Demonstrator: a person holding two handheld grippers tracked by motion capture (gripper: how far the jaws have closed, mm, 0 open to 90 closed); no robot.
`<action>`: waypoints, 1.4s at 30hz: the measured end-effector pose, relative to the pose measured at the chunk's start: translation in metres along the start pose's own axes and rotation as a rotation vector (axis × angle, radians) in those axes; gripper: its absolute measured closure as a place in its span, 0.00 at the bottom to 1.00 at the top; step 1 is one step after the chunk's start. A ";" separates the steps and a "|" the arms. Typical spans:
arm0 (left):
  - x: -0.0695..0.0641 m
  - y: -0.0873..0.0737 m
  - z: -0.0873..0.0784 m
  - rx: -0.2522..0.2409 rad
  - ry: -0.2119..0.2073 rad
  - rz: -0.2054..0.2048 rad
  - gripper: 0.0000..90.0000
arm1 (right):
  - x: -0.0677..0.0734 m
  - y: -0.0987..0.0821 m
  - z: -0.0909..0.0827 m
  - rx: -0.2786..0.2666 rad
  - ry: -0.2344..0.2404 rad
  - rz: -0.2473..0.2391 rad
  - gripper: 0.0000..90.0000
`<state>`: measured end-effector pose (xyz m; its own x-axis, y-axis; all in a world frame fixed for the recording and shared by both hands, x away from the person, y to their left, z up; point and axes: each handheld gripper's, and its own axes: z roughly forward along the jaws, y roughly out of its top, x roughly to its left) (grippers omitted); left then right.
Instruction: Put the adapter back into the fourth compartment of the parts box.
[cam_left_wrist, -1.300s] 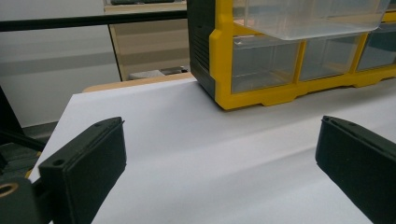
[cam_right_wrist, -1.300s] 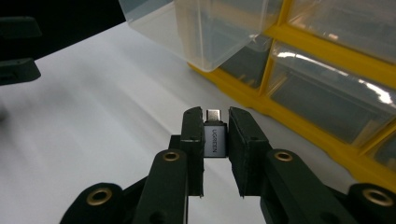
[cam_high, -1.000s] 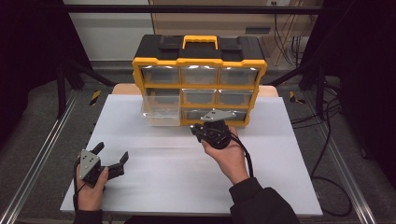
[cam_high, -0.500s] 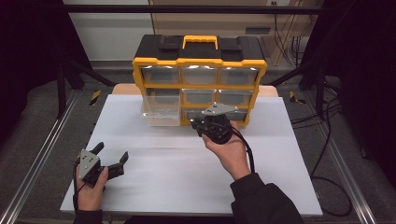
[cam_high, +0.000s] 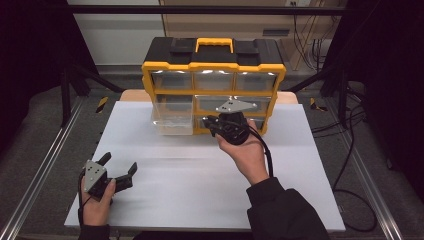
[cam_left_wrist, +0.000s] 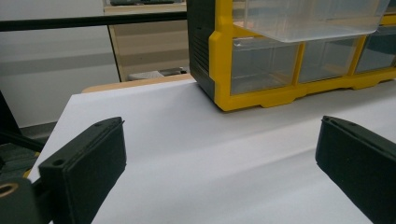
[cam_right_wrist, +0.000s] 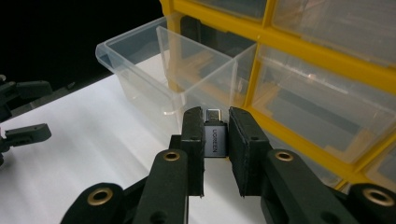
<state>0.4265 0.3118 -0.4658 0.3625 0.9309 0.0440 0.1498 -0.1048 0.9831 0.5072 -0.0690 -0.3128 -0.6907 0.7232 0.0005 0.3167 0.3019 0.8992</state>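
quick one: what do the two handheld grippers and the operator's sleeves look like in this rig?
Both the left gripper and the right gripper are black, each topped by a grey three-cornered plate. The jaws are flat black rectangular blocks on linkage arms with brass-coloured pivot bushings. A black cable trails from the right gripper along the forearm. The right sleeve is dark, as is the left cuff at the frame's bottom edge.
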 end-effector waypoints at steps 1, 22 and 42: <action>0.000 0.000 0.000 0.000 0.000 0.000 0.01 | 0.000 0.003 0.000 -0.003 -0.001 -0.003 0.85; 0.001 0.000 0.000 -0.003 0.000 -0.001 0.01 | -0.002 0.036 0.006 -0.027 -0.003 -0.030 0.85; 0.001 0.000 0.000 -0.005 -0.001 -0.008 0.01 | -0.001 0.048 0.020 -0.026 0.014 -0.026 0.85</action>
<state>0.4268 0.3127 -0.4654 0.3623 0.9314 0.0362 0.1476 -0.0957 0.9844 0.5364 -0.0432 -0.2789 -0.7072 0.7068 -0.0169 0.2822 0.3041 0.9099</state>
